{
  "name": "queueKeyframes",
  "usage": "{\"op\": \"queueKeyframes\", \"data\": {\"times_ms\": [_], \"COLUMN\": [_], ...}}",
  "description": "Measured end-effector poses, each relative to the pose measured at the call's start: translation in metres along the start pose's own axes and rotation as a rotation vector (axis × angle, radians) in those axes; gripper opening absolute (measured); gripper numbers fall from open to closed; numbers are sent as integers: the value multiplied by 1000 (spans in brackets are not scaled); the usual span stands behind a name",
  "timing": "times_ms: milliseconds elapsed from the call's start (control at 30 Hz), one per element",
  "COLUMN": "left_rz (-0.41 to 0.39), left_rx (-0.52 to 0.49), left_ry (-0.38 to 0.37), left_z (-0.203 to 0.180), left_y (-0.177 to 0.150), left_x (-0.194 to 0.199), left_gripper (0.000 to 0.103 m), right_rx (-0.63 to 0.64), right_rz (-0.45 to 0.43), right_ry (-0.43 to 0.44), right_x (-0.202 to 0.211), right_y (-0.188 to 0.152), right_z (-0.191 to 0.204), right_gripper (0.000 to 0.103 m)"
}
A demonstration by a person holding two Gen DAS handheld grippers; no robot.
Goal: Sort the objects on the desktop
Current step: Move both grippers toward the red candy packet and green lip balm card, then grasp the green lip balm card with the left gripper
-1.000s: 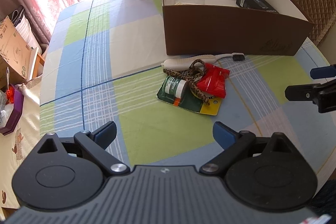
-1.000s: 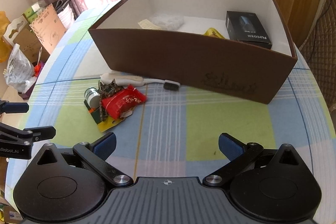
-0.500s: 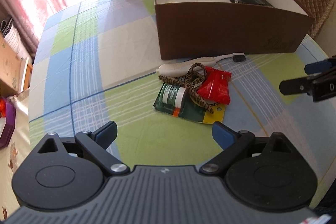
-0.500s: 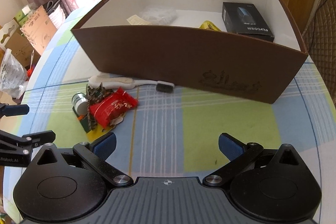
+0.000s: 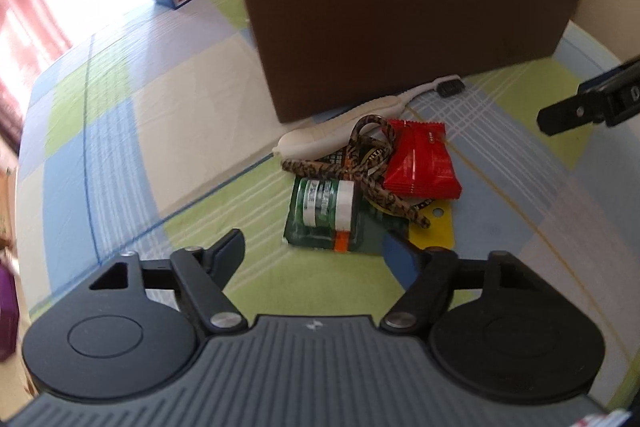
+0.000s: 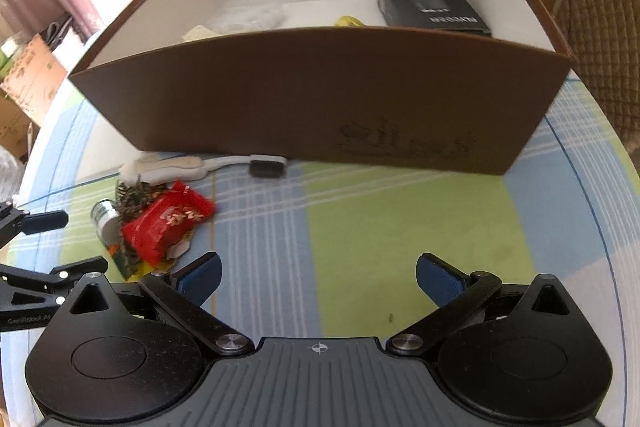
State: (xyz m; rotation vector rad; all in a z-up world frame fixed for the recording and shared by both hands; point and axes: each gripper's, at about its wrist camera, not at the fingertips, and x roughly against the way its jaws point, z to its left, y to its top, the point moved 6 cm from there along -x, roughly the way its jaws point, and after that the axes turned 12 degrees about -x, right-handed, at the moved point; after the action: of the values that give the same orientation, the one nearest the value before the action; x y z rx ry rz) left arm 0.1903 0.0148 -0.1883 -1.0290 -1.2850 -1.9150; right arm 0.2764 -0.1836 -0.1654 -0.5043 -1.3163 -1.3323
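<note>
Between the blue-padded fingers of the left gripper (image 5: 316, 253), which are spread wide with nothing held, the small heap of objects is now framed much closer than it was a second ago: the gripper has been brought down and forward over the checked tablecloth (image 5: 120, 155) until its right fingertip nearly overlaps the green blister pack (image 5: 324, 213). On that pack a cylindrical green-and-white item is seen, with a yellow hang-tab at its far corner. A brown patterned cord (image 5: 360, 163) is draped across it and tangled partly beneath a red snack packet (image 5: 420, 167), which lies just beside. A white toothbrush (image 5: 348, 135) with a dark head lies behind the heap, touching the foot of the brown cardboard box (image 5: 400, 39).

The right gripper (image 6: 318, 277) is likewise held spread and empty, and has been carried nearer the box, over bare cloth to the right of the heap. Inside the box a black product carton (image 6: 432, 3), a clear plastic bag (image 6: 244, 19) and a yellow item (image 6: 350, 22) are already seen.

From this approach it is judged that a pick from the heap by the left gripper is about to be made. The tangled cord is likely to drag neighbouring items if the pack is lifted.
</note>
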Motion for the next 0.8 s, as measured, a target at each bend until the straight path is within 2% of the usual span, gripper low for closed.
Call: {"op": "queueKeyframes", "data": {"times_ms": [100, 200, 267, 333, 500, 700, 767, 800], "left_rz": [-11, -17, -17, -30, -40, 2, 14, 19], "left_rx": [-34, -66, -80, -63, -22, 32, 43, 47], "left_ry": [-20, -47, -59, -77, -94, -82, -78, -76], "left_z": [2, 0, -2, -3, -2, 2, 2, 2], "left_y": [7, 12, 14, 14, 3, -27, -36, -41], "left_x": [-9, -18, -24, -25, -18, 2, 10, 13], "left_gripper": [69, 60, 48, 31, 30, 29, 29, 29], "right_rx": [-19, -27, -23, -19, 9, 90, 138, 167], "right_rz": [-1, -3, -4, -5, -7, 14, 20, 36], "right_ry": [-11, -14, -13, -10, 16, 72, 108, 130], "right_x": [0, 0, 0, 1, 0, -5, -7, -9], "right_y": [0, 0, 0, 0, -2, -8, -12, -15], "right_z": [-5, -6, -5, -3, 11, 40, 54, 62], "right_gripper": [101, 101, 101, 101, 101, 100, 90, 82]}}
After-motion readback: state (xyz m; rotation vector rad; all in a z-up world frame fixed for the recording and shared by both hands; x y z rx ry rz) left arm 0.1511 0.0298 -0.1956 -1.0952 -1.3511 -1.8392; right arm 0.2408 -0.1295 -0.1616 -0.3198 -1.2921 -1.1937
